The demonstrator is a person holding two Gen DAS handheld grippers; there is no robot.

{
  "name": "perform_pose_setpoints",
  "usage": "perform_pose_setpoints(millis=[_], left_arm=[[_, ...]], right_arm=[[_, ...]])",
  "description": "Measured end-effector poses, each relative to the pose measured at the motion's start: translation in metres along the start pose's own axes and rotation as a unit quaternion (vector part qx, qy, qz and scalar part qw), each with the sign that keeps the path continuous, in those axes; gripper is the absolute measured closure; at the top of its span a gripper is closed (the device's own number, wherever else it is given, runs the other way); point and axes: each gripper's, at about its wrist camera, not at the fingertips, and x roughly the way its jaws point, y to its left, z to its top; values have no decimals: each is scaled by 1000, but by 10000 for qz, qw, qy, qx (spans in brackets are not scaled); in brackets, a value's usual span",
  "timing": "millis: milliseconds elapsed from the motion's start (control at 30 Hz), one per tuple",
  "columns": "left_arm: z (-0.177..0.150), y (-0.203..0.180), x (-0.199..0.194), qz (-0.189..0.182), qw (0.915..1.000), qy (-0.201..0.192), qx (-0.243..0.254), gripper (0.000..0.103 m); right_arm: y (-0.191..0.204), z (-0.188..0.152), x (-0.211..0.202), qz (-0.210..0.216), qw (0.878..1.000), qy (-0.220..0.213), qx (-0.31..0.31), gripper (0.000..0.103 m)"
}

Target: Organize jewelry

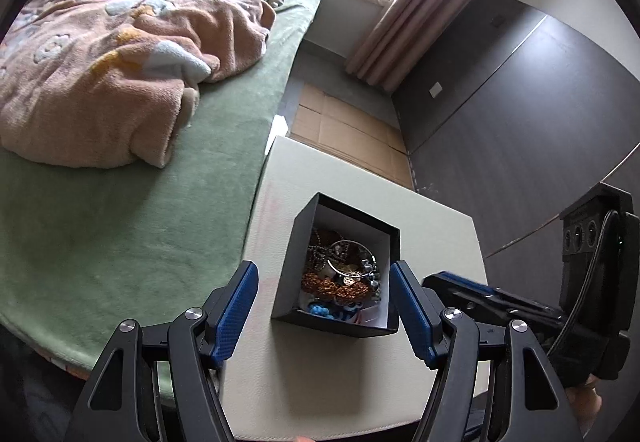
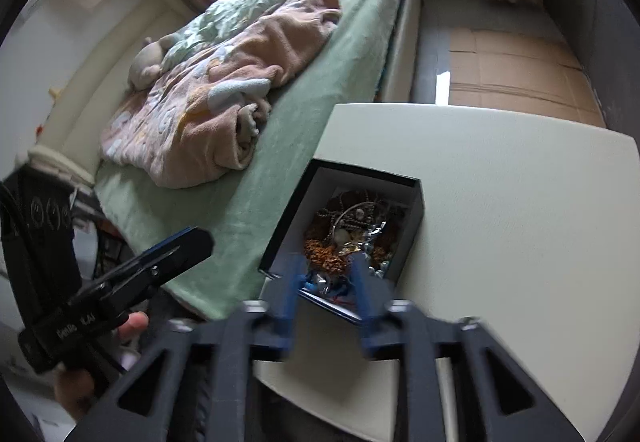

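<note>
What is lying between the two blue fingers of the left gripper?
In the left wrist view, the open black cardboard box of tangled jewelry sits on the white table, between the wide-open fingers of the left gripper.

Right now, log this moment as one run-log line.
scene: black box of tangled jewelry on white table | left gripper: open, straddling box | right gripper: open, over box's near end | nothing held
</note>
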Motion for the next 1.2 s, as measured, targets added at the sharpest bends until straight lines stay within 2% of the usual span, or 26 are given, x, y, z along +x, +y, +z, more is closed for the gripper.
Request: perform_pose_setpoints(millis=[67,167,200,267,300,333,433,500,567,733,800,833,1000,1200], left_arm=[[0,-1,-5,-30,10000,-22,0,34],[-2,-4,-13,-35,10000,-43,42,34],[-2,-7,-16,-45,10000,-43,70,34],[-3,-11,-21,-27,9999,-21,152,27],[-4,-13,-23,-1,9998,1,195,20],[-4,-15,-27,34,9997,8,244,19],[-7,-22,-38,45,9993,-20,369,18],[-9,-28,-43,62,9987,-18,498,16],[-11,-35,-48,94,9978,-16,655,10],[-19,-55,-64,110,9941,-121,1076,6],[-22,-62,-72,70,9926,-214,1197,2],[-25,-67,-76,65,9916,-263,1267,0],[-40,-84,-88,135,9864,-357,1601,0],[-59,-98,-104,150,9818,-478,1830,0]], right_arm=[[-1,0,-10,-109,9998,-164,102,49],[-1,-2,-27,-29,9992,-324,236,46],[-1,-3,-32,-47,9989,-368,275,42],[-3,-7,-40,-196,9984,-401,351,21],[-3,-8,-42,-265,9981,-399,377,18],[-4,-10,-46,-331,9978,-408,414,18],[-3,-15,-58,-346,9969,-519,480,17],[-6,-23,-65,-405,9962,-564,519,10],[-10,-30,-71,-487,9954,-528,636,10],[-12,-54,-101,-721,9919,-760,719,9],[-12,-67,-118,-813,9895,-955,718,0],[-12,-72,-124,-870,9885,-1021,700,0],[-21,-96,-145,-1021,9845,-1226,724,0],[-22,-122,-164,-982,9824,-1385,776,0]])
